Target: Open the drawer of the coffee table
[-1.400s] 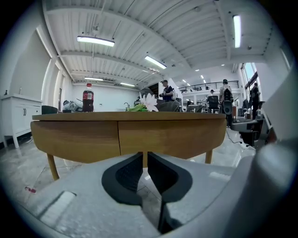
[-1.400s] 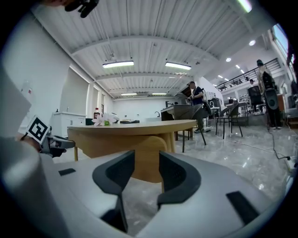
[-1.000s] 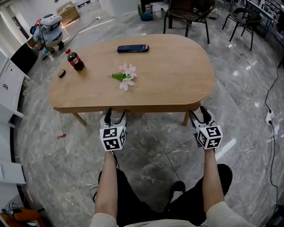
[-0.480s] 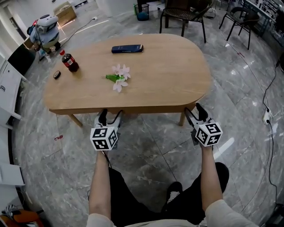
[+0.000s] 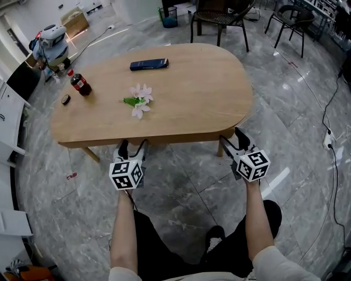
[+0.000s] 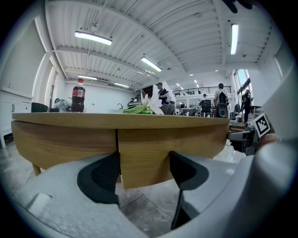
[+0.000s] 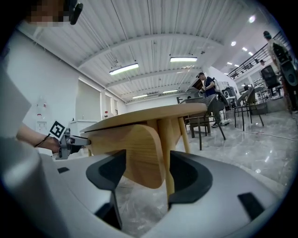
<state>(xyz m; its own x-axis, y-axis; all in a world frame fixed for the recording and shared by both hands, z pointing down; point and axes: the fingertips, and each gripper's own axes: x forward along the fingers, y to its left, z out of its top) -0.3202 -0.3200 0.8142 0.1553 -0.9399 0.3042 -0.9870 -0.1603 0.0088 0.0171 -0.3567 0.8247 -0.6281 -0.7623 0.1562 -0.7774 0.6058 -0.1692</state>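
Observation:
The oval wooden coffee table [image 5: 192, 88] stands in front of me. Its drawer front [image 6: 172, 148] runs under the near edge, with a vertical seam at its left. My left gripper [image 5: 130, 146] is at that edge, and its black pads [image 6: 100, 176] stand open on either side of the drawer front's lower rim without pressing it. My right gripper [image 5: 232, 138] is at the near right corner. Its jaws are opening, with the rounded end of the wooden panel [image 7: 139, 153] between them and a table leg [image 7: 165, 153] just behind.
On the tabletop are a cola bottle [image 5: 79, 83], its cap [image 5: 66, 99], a pink flower [image 5: 137, 100] and a dark flat box [image 5: 148, 64]. Chairs [image 5: 219, 16] stand beyond the table. White cabinets [image 5: 11, 121] line the left, and a cable [image 5: 329, 137] lies on the floor at right.
Both grippers stay at the table's near edge. The right gripper has turned a little at the corner. The head view has shifted, so the table sits slightly further left.

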